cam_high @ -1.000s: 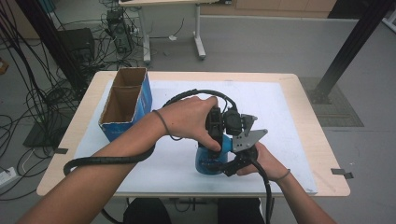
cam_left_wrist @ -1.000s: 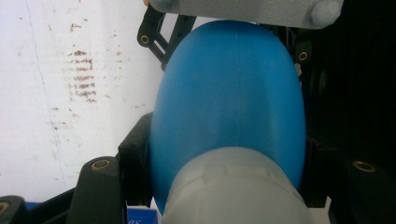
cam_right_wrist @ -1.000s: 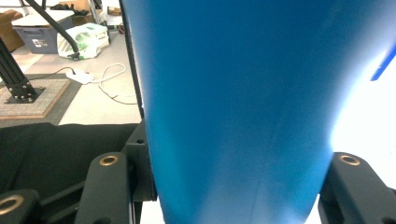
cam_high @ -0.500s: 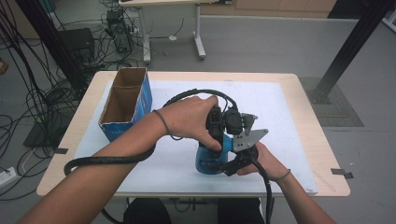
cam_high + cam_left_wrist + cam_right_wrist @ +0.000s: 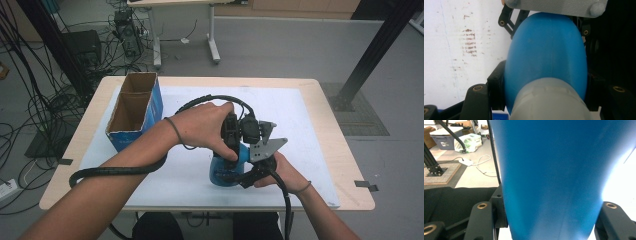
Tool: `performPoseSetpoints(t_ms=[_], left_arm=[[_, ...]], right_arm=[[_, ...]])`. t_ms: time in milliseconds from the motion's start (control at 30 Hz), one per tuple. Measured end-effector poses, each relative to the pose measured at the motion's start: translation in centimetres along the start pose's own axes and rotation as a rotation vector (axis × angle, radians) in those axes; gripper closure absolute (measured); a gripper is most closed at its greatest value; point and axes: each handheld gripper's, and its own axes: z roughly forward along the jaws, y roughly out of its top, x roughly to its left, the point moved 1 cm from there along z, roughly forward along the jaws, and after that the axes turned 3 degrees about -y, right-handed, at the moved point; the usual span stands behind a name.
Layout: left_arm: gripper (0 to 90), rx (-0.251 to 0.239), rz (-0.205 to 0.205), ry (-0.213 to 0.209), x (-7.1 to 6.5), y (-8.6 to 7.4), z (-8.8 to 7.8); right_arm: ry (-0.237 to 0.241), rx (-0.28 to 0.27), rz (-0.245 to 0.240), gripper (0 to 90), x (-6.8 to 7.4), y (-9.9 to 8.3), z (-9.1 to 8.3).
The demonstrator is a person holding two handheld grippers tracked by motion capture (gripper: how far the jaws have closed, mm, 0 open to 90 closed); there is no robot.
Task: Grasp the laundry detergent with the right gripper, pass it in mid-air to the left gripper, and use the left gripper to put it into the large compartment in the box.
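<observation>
Slippage looks like the risk: both the left hand-held gripper (image 5: pixel 234 150) and right hand-held gripper (image 5: pixel 246 172) clamp the smooth blue plastic bottle with a pale cap (image 5: pixel 223 172) above the tabletop (image 5: pixel 320 130); twisting could pop it loose.

The high view looks forward and down over the table (image 5: pixel 320 150). Both gripper views sit very close to the blue bottle (image 5: pixel 546 57), their 1 shared object.

A wooden desk (image 5: pixel 330 150) carries a white sheet (image 5: pixel 300 115); on the sheet lie an open cardboard box (image 5: pixel 135 110) and a blue bottle (image 5: pixel 223 172).
</observation>
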Motion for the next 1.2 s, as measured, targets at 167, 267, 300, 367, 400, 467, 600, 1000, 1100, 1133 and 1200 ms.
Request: performPoseSetpoints(t_ms=[167,267,300,367,400,467,600,1000,1100,1133,1200], left_arm=[[37.3,0.001,0.0,-0.001,0.02,0.0,-0.04],[37.3,-0.001,-0.005,-0.004,0.05,-0.11,-0.08],[37.3,-0.001,-0.002,-0.003,0.06,-0.12,-0.09],[37.3,-0.002,-0.003,-0.003,0.06,-0.18,-0.1],[37.3,-0.004,-0.004,-0.004,0.06,-0.24,-0.09],[37.3,-0.005,-0.005,-0.003,0.06,-0.28,-0.05],[37.3,-0.004,-0.003,-0.005,0.13,-0.29,-0.07],[37.3,-0.007,-0.005,-0.007,0.2,-0.33,-0.05],[37.3,-0.01,-0.006,-0.008,0.22,-0.36,-0.01],[37.3,-0.009,-0.006,-0.008,0.22,-0.34,-0.02],[37.3,-0.012,-0.004,-0.005,0.21,-0.38,0.0]], right_arm=[[-0.001,-0.003,-0.002,42.1,-0.01,-0.04,0.05],[0.001,-0.003,0.001,42.1,-0.01,0.0,0.07],[0.001,-0.003,0.001,42.1,-0.01,0.01,0.08],[0.001,-0.001,0.0,42.1,0.0,0.06,0.09],[0.002,-0.003,0.0,42.1,-0.01,0.05,0.11],[0.002,-0.004,0.0,42.1,0.01,0.03,0.16],[0.004,-0.005,0.002,42.1,-0.02,0.0,0.23],[0.002,-0.005,0.001,42.1,-0.06,0.0,0.22],[0.003,-0.003,0.002,42.1,-0.08,-0.01,0.21],[0.003,-0.004,0.002,42.1,-0.07,-0.02,0.21],[0.002,-0.004,0.002,42.1,-0.08,-0.02,0.22]])
